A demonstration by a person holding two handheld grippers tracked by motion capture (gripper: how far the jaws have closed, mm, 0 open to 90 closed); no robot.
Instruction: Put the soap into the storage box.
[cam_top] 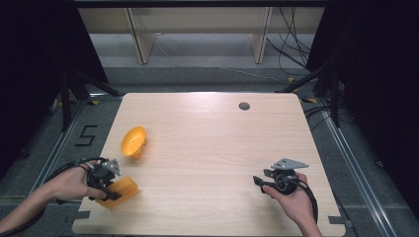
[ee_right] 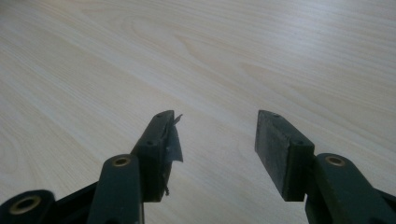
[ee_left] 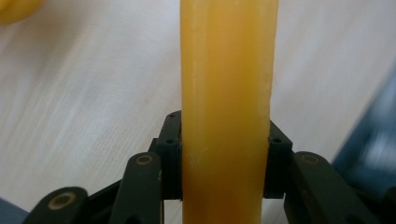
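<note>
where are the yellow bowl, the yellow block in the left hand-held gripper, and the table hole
yellow bowl (cam_top: 134, 141), high view, on its inner face
yellow block (ee_left: 227, 93), left gripper view, on its front face above the jaws
table hole (cam_top: 244, 105), high view, on its centre

**Hand-held grippers: appearance**

Left gripper (ee_left: 223, 154): black linkage arms with brass-coloured pivot pins behind the jaws; flat black pads. Right gripper (ee_right: 215, 140): identical build, with frayed tape peeling from the left jaw's pad. Each carries a grey three-cornered plate (cam_top: 289, 163) and a trailing black cable (cam_top: 312, 197). Forearms bare, no sleeves.
</note>
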